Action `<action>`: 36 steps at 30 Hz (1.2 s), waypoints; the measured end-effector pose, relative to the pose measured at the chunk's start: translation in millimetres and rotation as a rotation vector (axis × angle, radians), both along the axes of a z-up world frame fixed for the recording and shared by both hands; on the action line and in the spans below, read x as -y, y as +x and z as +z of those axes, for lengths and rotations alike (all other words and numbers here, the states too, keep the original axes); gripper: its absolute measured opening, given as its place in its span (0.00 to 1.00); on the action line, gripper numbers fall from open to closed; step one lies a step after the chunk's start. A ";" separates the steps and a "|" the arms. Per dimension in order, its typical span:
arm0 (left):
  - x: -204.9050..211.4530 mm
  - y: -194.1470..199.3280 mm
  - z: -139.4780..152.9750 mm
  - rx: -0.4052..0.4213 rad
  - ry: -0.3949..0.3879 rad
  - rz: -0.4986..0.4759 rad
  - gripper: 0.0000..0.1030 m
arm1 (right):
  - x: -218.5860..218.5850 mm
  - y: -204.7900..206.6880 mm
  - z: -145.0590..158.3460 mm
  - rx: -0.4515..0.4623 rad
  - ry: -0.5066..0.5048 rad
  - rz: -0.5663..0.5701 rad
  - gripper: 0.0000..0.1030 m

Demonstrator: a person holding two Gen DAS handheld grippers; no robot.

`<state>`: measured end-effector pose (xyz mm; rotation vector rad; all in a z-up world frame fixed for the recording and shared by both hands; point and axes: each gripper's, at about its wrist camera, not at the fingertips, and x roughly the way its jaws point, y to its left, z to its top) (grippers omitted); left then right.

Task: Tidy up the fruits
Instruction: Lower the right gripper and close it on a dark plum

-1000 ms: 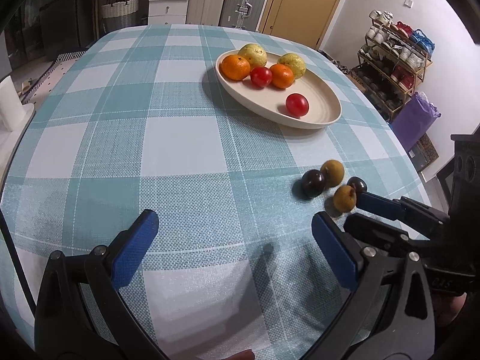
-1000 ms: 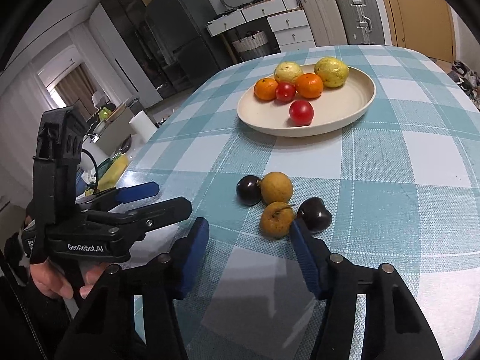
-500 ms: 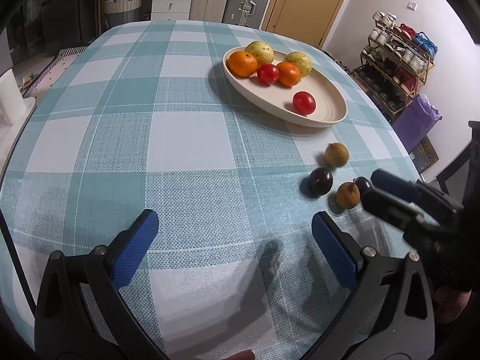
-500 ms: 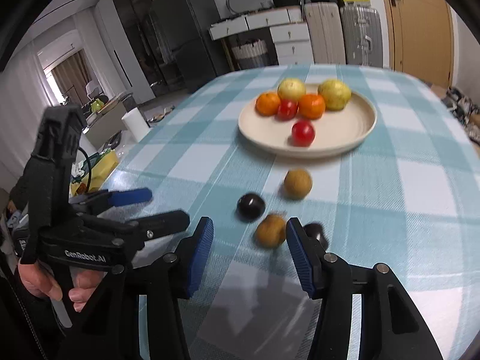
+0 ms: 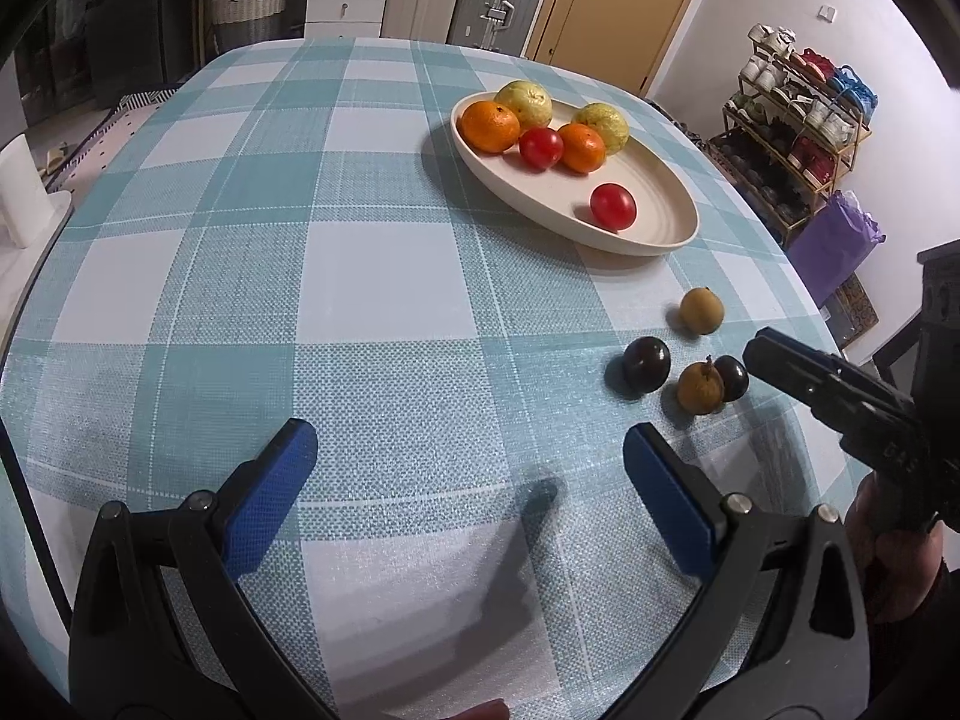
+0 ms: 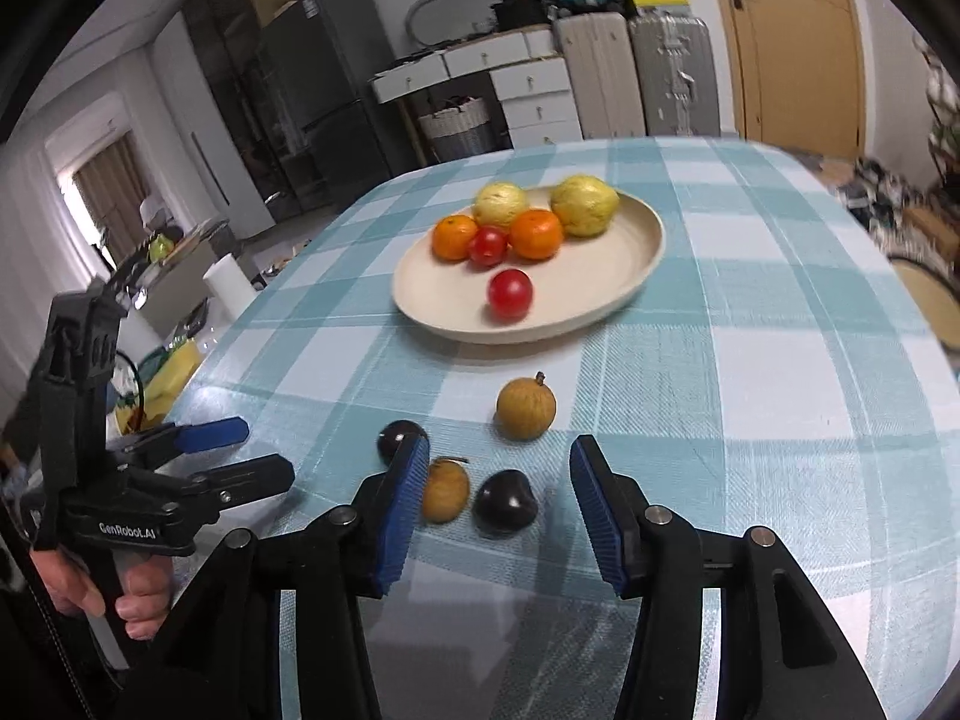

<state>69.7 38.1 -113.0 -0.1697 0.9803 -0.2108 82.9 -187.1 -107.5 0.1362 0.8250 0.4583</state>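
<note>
A cream oval plate (image 5: pixel 660 228) (image 6: pixel 438 300) on the checked tablecloth holds two oranges, two yellow-green fruits and two red fruits. On the cloth near it lie two brown fruits (image 6: pixel 526 407) (image 6: pixel 444 489) and two dark plums (image 6: pixel 505 502) (image 6: pixel 397 437). In the left wrist view they are the brown fruits (image 5: pixel 701 311) (image 5: pixel 699 387) and the plums (image 5: pixel 646 361) (image 5: pixel 732 378). My right gripper (image 6: pixel 495 507) is open, its jaws around the near plum and near brown fruit. My left gripper (image 5: pixel 468 492) is open and empty over bare cloth.
The table edge runs close on the right in the left wrist view, with a shoe rack (image 5: pixel 798 120) and purple bag (image 5: pixel 837 246) beyond. A paper roll (image 6: pixel 228 288) and clutter stand off the table's left side. Suitcases and drawers line the far wall.
One brown fruit has rolled away from the cluster toward the plate. My right gripper has pulled back and lifted a little; its jaws now frame the near plum and brown fruit. The left gripper hardly moved.
</note>
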 end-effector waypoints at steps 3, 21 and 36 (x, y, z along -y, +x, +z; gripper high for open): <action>1.5 0.5 0.0 -0.002 0.004 -0.002 0.99 | 4.7 3.4 -6.0 -0.030 0.020 -0.013 0.43; 5.6 2.2 0.9 -0.013 0.017 0.003 0.99 | -2.7 1.3 -23.1 -0.086 0.053 0.036 0.23; 35.1 12.0 33.8 0.051 -0.018 -0.077 0.98 | 20.9 -4.2 -11.4 -0.045 0.145 0.012 0.22</action>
